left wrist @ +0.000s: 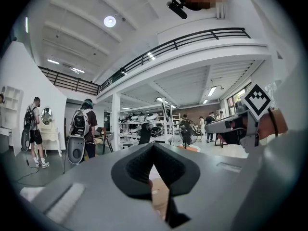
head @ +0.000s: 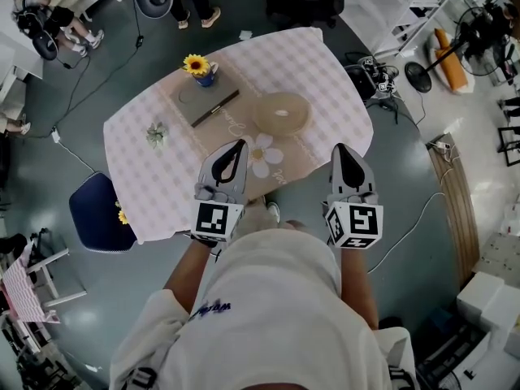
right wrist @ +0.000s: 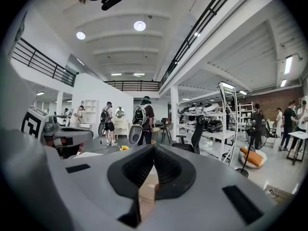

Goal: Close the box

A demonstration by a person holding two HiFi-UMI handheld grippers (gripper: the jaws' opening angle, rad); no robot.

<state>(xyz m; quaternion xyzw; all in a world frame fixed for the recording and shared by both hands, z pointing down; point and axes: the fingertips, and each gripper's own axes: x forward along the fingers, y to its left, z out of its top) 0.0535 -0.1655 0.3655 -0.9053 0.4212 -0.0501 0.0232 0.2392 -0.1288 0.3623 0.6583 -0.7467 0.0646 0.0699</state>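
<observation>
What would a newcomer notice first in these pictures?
The left gripper and right gripper, both shut and empty, held at the near edge of the table with its pink checked cloth. On it, a yellow sunflower stands at the far side and a white flower lies near the grippers.

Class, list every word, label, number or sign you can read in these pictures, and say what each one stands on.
No text can be read for certain.
Cursive lettering on the table runner: too blurred to read.
Blue print on the person's shirt: too blurred to read.
Left gripper and right gripper: square black-and-white markers only, no letters.
</observation>
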